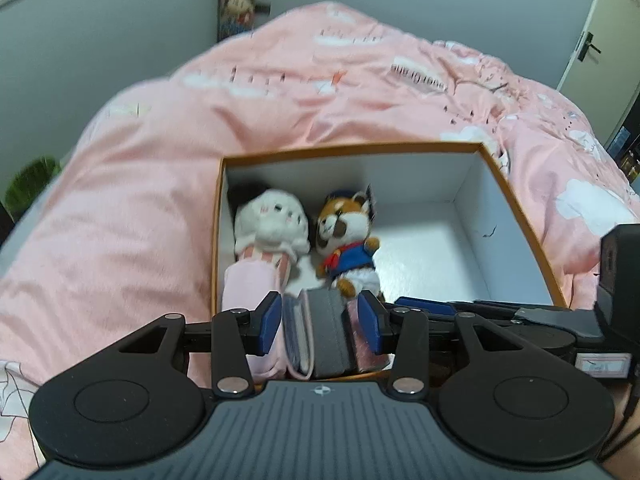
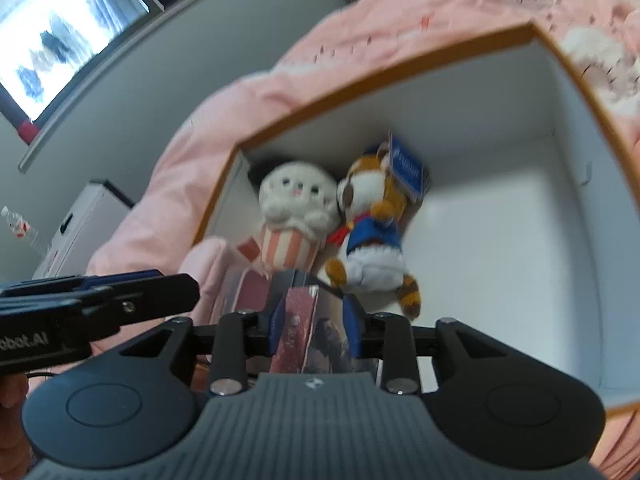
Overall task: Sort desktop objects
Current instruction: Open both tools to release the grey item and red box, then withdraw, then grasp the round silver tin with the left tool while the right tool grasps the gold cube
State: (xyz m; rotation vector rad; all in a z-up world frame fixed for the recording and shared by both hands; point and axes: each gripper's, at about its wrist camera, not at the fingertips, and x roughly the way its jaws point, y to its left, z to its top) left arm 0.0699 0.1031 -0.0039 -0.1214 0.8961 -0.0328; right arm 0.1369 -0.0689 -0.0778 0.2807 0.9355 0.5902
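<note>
An open box with an orange rim (image 1: pixel 352 148) (image 2: pixel 384 76) lies on a pink bed. Inside at its left lie a white plush in a striped cup (image 1: pixel 272 224) (image 2: pixel 296 208) and a red panda plush in blue (image 1: pixel 348 240) (image 2: pixel 372 220). My left gripper (image 1: pixel 320 322) stands over the box's near edge, its blue pads either side of upright books, a pink one (image 1: pixel 298 336) and a grey one (image 1: pixel 328 332); contact with them is unclear. My right gripper (image 2: pixel 310 326) is shut on a booklet with a dark red picture cover (image 2: pixel 296 328), held above the box's near left corner.
The pink quilt (image 1: pixel 160 160) surrounds the box. The right half of the box floor (image 1: pixel 432 252) (image 2: pixel 500 272) is bare white. The right gripper's body (image 1: pixel 520 312) shows at the right of the left wrist view; the left gripper's body (image 2: pixel 80 300) shows at the left of the right wrist view.
</note>
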